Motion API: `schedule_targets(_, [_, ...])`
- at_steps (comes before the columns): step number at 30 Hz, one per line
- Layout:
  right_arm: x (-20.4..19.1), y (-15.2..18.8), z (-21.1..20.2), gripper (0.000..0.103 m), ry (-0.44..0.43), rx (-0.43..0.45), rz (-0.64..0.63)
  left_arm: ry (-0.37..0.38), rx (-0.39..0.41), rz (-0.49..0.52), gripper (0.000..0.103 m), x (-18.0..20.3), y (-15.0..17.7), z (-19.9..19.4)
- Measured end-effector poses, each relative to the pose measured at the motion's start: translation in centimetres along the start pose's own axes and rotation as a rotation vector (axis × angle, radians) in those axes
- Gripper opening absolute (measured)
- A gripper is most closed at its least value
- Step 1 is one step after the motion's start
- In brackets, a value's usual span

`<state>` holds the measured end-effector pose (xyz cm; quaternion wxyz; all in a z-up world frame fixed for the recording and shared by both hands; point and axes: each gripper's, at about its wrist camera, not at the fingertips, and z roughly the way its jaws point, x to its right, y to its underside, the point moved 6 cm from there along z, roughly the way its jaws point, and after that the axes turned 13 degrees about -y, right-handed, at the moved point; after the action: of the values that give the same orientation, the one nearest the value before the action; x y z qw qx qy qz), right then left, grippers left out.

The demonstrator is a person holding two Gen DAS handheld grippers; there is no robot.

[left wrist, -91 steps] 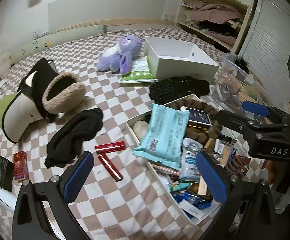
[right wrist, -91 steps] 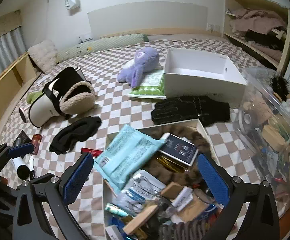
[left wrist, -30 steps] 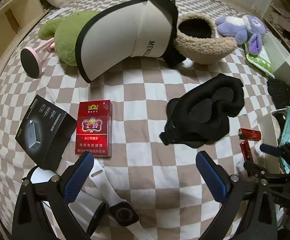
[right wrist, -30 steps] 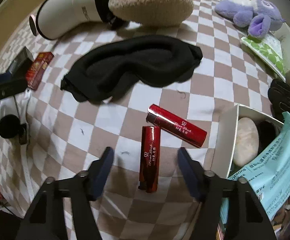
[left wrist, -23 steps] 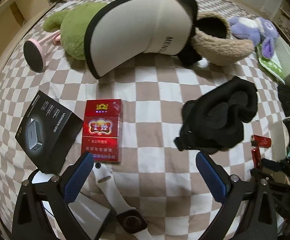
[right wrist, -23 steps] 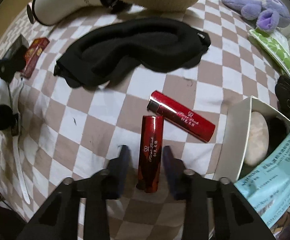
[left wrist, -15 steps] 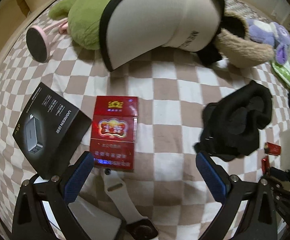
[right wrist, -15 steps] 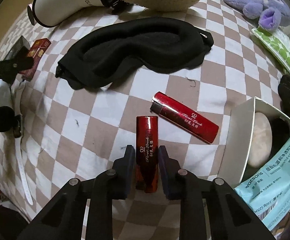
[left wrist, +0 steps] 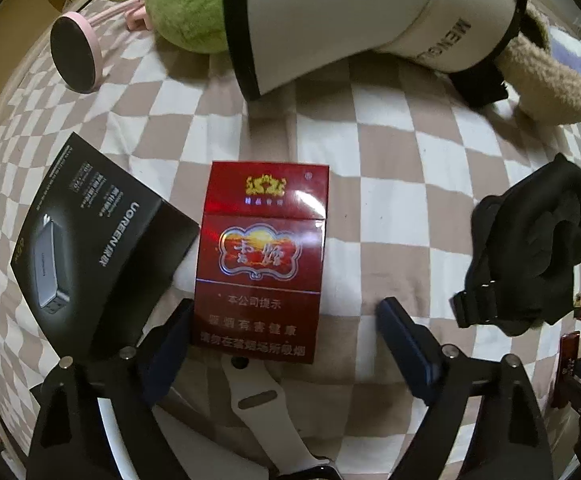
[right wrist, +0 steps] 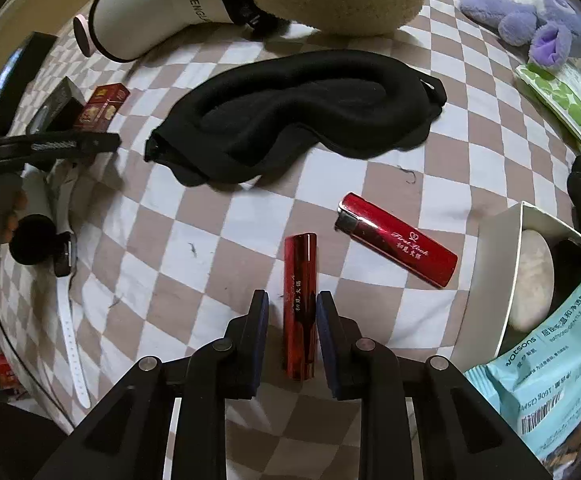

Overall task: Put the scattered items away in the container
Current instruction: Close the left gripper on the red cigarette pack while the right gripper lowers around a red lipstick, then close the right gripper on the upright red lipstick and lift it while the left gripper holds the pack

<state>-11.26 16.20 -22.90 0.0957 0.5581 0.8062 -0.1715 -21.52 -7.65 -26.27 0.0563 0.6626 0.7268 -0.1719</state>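
Because the red lighter (right wrist: 300,304) lies lengthwise between the right gripper (right wrist: 292,320)'s narrowed, not visibly gripping jaws, closing takes it; the left gripper (left wrist: 284,336) gapes wide around the cigarette pack (left wrist: 262,256).

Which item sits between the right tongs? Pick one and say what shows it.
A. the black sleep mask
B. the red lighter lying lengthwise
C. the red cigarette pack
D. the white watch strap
B: in the right wrist view the right tongs straddle the lengthwise red lighter, their pads close on either side of it, though contact is not clear; the black sleep mask lies farther off.
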Motion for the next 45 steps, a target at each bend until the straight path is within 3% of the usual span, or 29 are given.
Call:
schedule_targets(6, [-0.1,-0.1,-0.5,0.026,-0.028,0.026,0.01,0.035,-0.016,-0.019,0.058,0.3,-0.2,-0.1])
schedule_targets(13, [0.1,-0.2,-1.5,0.026,-0.034,0.039,0.018,0.074,-0.028,-0.035,0.058,0.3,0.1,-0.7])
schedule_targets(24, [1.5,-0.3,1.9,0.026,0.027,-0.03,0.054,0.13,0.021,-0.007,0.058,0.9,0.4,-3.3])
schedule_targets(32, [0.6,-0.2,2.9,0.025,0.075,-0.06,-0.011,0.165,0.047,0.009,0.058,1.2,0.5,-4.7])
schedule_targets(42, [-0.3,-1.2,0.0,0.022,0.015,0.036,0.023,0.239,0.116,0.024,0.058,2.0,2.0,-8.8])
schedule_targets(45, [-0.5,-1.5,-1.5,0.011,-0.02,0.08,0.048,0.261,0.141,0.028,0.058,2.5,2.8,-10.4])
